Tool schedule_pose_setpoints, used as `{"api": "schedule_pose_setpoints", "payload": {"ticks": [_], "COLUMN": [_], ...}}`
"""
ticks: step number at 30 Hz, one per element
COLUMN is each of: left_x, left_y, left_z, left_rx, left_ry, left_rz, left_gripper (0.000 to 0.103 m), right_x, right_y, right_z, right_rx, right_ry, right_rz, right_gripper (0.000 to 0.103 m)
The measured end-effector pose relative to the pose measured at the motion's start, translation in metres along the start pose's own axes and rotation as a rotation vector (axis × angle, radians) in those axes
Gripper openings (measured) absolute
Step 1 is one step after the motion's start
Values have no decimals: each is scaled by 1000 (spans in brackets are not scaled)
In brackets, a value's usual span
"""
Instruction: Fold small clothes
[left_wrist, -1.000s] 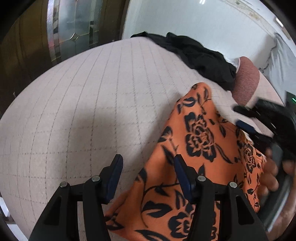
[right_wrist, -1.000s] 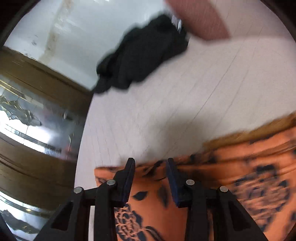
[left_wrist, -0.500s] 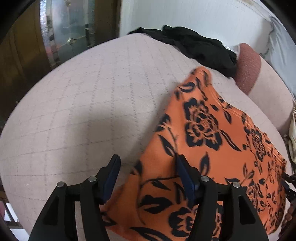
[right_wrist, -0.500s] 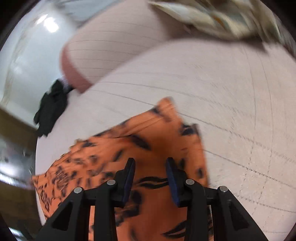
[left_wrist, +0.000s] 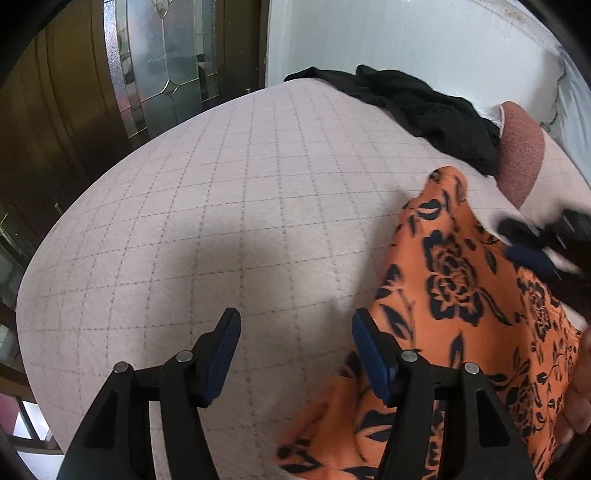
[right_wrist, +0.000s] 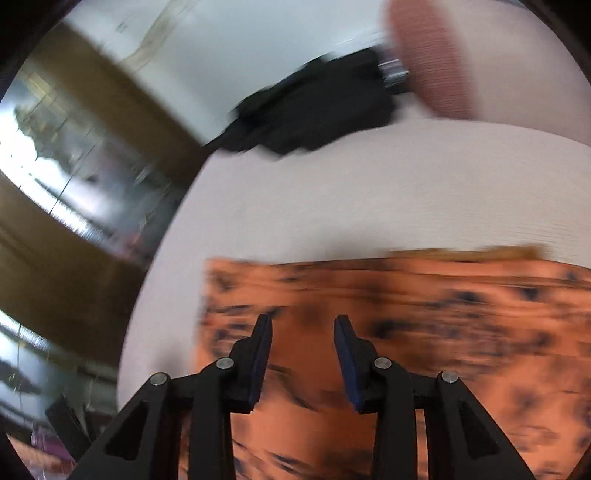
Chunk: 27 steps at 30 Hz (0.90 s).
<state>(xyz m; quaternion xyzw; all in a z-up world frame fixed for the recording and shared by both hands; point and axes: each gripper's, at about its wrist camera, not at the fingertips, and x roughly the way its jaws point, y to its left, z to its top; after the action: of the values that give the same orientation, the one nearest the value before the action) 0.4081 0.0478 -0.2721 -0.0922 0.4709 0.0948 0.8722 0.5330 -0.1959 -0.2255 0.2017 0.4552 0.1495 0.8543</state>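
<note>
An orange garment with a black flower print (left_wrist: 461, 306) lies flat on the pale quilted bed (left_wrist: 229, 221). In the left wrist view it fills the lower right. My left gripper (left_wrist: 295, 336) is open and empty, over the bed at the garment's left edge. The right gripper (left_wrist: 535, 251) shows blurred at the far right over the garment. In the right wrist view, which is motion-blurred, my right gripper (right_wrist: 303, 332) is open and empty just above the garment (right_wrist: 424, 325).
A heap of black clothes (left_wrist: 417, 107) lies at the far end of the bed, next to a reddish-brown cushion (left_wrist: 517, 158). A dark wooden door with glass panes (left_wrist: 162, 62) stands beyond the bed's left edge. A white wall (left_wrist: 406, 37) is behind.
My left gripper has shifted left, off the garment's edge and over bare bed. My right gripper has swung quickly back across the garment and shows again at the right of the left wrist view.
</note>
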Motion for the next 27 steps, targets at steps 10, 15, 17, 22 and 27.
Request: {"api": "schedule_pose_setpoints", "payload": {"ticks": [10,15,17,22,27], "left_x": [2,-23,-35,-53,-65], "left_y": [7,-13,-22,-42,-66], "left_z": [11,8,5,-2,-13], "left_rx": [62,128,167,216,277], "left_ry": [-39,-148,-201,-252,-277], "left_rz": [32,38,38,-27,-53], "left_gripper": [63,63,63,63,63], "right_x": [77,16,-26,-112,-161], "right_y": [27,12,-4,-50,-98], "right_z": [19,9,-6,-60,-117], "right_rx": [87,72,51,46,99], "right_ry": [62,-35,-77,-118,-107], "right_rz": [20,26,-18,-178,-323], "right_gripper": [37,37,37,37,37]}}
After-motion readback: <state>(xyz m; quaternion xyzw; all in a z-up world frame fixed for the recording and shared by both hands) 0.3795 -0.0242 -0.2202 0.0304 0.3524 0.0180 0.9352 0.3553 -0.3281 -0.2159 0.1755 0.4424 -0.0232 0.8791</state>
